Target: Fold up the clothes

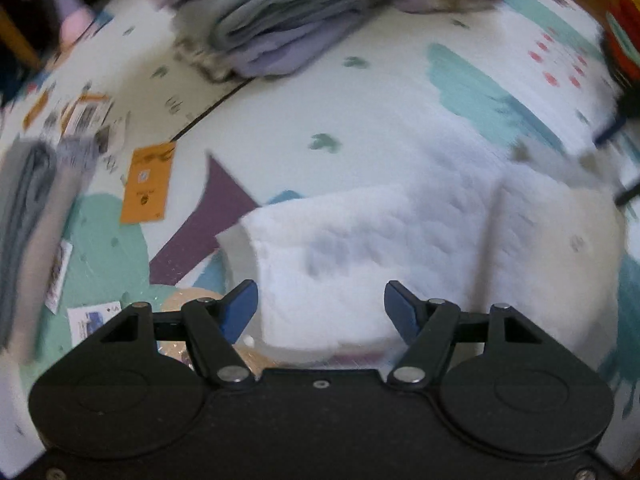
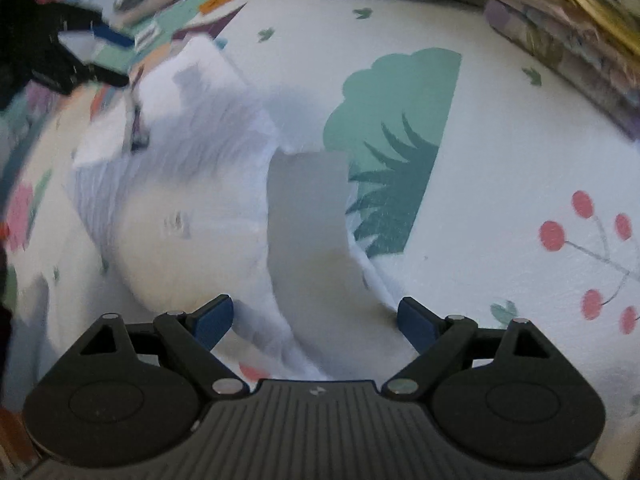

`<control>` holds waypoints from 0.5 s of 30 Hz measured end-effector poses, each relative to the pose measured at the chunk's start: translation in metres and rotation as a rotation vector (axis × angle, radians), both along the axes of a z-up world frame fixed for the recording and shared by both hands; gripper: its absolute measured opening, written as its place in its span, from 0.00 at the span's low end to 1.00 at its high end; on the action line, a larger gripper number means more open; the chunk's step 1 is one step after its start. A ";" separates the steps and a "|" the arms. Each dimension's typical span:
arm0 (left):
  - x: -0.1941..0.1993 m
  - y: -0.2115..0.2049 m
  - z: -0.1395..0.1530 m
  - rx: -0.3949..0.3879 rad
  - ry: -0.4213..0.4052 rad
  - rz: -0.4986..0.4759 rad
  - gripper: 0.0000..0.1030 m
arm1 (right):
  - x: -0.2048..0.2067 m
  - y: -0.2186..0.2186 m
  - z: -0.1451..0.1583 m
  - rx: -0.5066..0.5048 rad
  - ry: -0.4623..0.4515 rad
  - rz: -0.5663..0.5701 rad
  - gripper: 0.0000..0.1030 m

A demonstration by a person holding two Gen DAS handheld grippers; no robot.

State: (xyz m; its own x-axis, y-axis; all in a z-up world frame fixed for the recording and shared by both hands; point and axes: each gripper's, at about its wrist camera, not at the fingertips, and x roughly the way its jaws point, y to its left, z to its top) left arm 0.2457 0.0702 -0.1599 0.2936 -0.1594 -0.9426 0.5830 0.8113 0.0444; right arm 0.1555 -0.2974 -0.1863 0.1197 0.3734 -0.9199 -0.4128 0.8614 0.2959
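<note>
A white textured garment [image 1: 400, 248] lies spread on a printed play mat [image 1: 360, 100]. My left gripper [image 1: 321, 310] hangs just above its near folded edge, pointing steeply down, jaws wide apart and the blue pads [image 1: 240, 312] not pressing the cloth. In the right wrist view the same white garment [image 2: 192, 208] shows with a plain grey-white band [image 2: 308, 208] running toward me. My right gripper [image 2: 314, 322] stands open over that band, which lies between the blue pads [image 2: 416, 324] untouched. The other gripper [image 2: 48, 52] shows dark at the far left.
Folded lilac and grey clothes [image 1: 280, 28] are stacked at the far edge of the mat. A second pile of patterned fabrics [image 2: 568, 28] sits at the upper right. Orange cards and paper tags [image 1: 148, 184] lie on the mat at the left, beside grey cloth [image 1: 28, 216].
</note>
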 end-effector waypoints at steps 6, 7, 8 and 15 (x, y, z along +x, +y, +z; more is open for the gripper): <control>0.021 0.028 -0.034 -0.083 0.045 0.162 0.64 | 0.013 0.000 -0.015 0.078 0.004 -0.073 0.77; 0.022 0.031 -0.038 -0.096 0.052 0.178 0.59 | 0.013 0.001 -0.016 0.088 0.001 -0.071 0.69; 0.022 0.033 -0.042 -0.108 0.059 0.192 0.54 | 0.013 0.002 -0.017 0.100 -0.002 -0.068 0.61; 0.013 0.024 -0.045 -0.099 0.008 0.107 0.17 | 0.011 0.005 -0.020 0.084 -0.031 -0.027 0.20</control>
